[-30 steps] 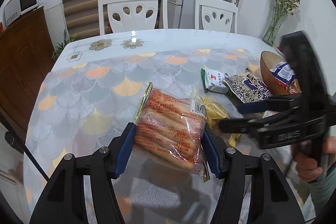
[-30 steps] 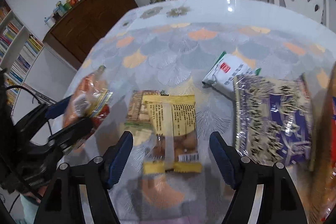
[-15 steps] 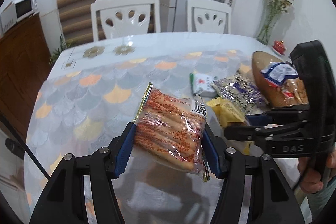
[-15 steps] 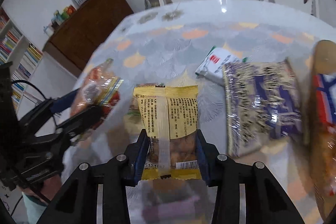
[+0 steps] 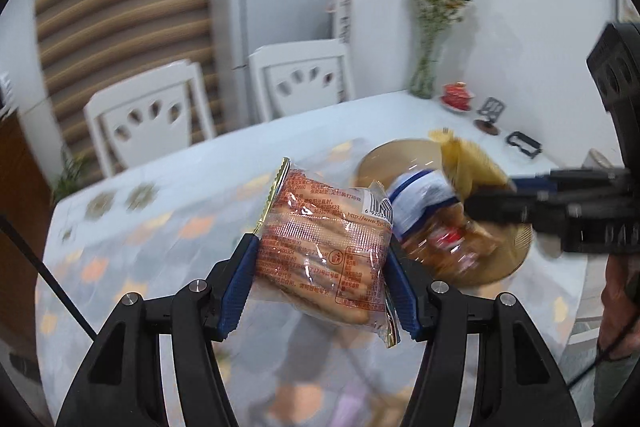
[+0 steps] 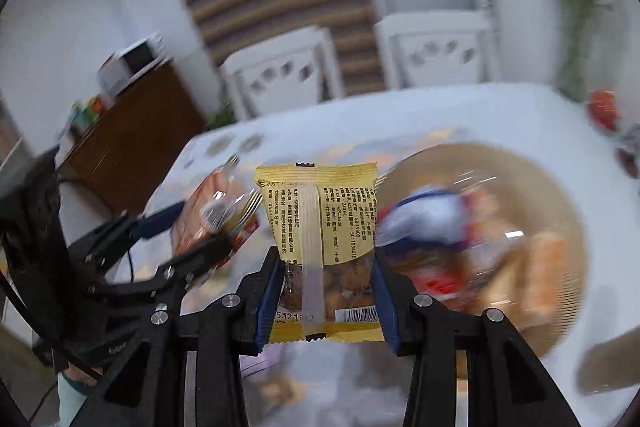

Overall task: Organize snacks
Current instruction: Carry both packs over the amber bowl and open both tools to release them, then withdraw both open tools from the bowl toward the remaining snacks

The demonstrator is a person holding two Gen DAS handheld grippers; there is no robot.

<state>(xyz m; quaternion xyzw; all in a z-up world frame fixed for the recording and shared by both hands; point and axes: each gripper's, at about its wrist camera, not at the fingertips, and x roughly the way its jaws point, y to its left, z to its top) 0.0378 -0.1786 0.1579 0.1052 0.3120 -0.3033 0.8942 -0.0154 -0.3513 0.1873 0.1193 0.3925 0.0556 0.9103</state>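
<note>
— While the left gripper (image 5: 320, 287) is clamping the orange pack (image 5: 324, 247) between its blue pads, what is the right one doing?

— The right gripper (image 6: 326, 301) is squeezing the yellow pack (image 6: 320, 227) by its lower end; its jaws have just been closing, and now the pads are pressing on both sides of the wrapper.

— Are the packs lying on anything?

— No, both are hanging clear of the table (image 5: 248, 147), each upright in its jaws.

— And what is sitting past them?

— A brown bowl (image 6: 560, 195) is standing on the table just beyond and to the right, holding a blue-and-white bag (image 5: 420, 199) and other wrapped snacks, too blurred to tell apart. In the left view the yellow pack is showing over the bowl.

— Further out?

— Two white chairs (image 5: 148, 115) are standing at the far edge, and a vase (image 5: 424, 75) of dried flowers is sitting at the table's right corner.
</note>
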